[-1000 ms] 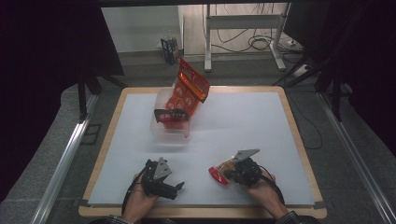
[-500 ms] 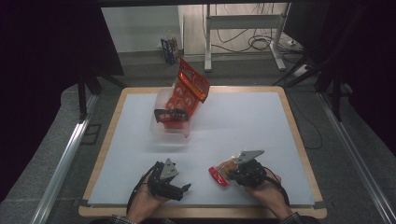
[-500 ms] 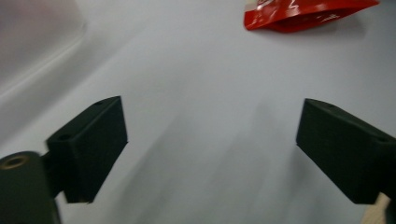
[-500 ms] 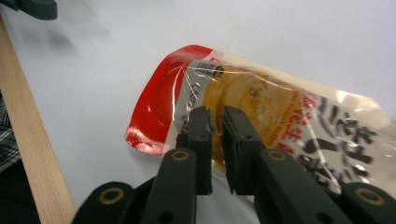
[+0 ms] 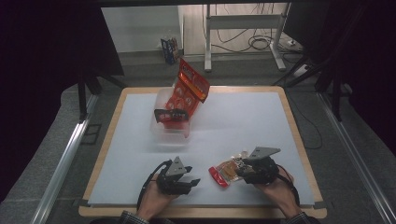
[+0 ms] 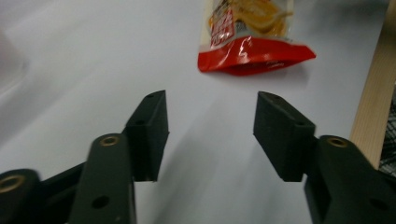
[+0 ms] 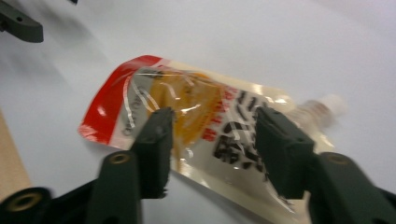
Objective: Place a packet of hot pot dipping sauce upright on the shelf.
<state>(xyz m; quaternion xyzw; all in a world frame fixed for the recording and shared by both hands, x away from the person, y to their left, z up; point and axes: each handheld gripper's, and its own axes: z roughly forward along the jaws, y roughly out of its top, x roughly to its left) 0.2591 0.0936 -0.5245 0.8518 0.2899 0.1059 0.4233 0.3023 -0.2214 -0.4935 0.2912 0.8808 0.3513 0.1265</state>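
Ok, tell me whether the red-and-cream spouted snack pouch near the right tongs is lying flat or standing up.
Lying flat. The red-and-cream spouted snack pouch rests broadside on the white table, spout sideways.

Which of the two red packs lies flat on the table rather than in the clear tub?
The spouted pouch by the right gripper lies flat on the white table. The other red pack stands tilted in the tub.

Bare mat [image 5: 243,126] lies open mid-table — only the clear tub [image 5: 172,122] blocks the far-left.
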